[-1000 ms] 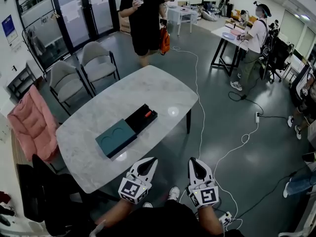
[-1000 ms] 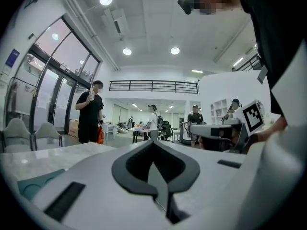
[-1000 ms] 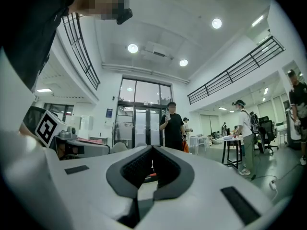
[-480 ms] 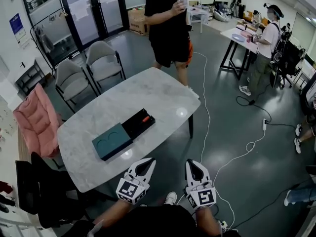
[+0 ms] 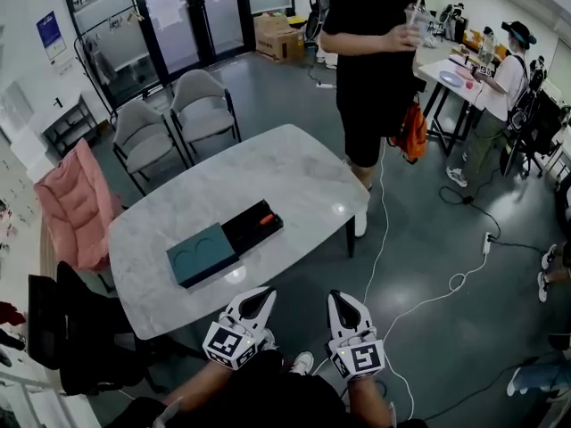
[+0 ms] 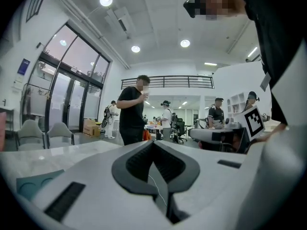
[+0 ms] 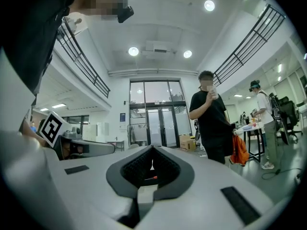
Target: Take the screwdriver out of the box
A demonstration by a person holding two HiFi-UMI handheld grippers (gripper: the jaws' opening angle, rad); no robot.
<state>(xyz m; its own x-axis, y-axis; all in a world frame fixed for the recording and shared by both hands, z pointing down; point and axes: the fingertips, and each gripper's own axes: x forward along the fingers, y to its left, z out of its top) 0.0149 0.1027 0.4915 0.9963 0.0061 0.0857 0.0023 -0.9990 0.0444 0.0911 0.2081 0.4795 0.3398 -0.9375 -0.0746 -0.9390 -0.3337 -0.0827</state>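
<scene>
On the grey-white table, close to the edge nearest the two grippers, lies a long flat box. A blue-green lid with two round shapes on it sits over the left end of the box. The right end is open and black inside. The screwdriver lies in that open black part. Its handle is orange-red, and nothing is touching it.

The left gripper is held below the table edge, over the floor. It points toward the table. Its two jaws are pressed together at the tips, and there is nothing between them. The right gripper is just beside it, a bit to the right, and points the same way. Its jaws are pressed together too, and they pinch nothing. Neither gripper touches the table or the box.

A person in black clothes stands by the far right corner of the table and holds a cup up high. An orange bag hangs at that person's side. Two grey chairs stand behind the table near the glass doors. A pink coat lies over another seat on the left. A white cable runs across the floor on the right.
</scene>
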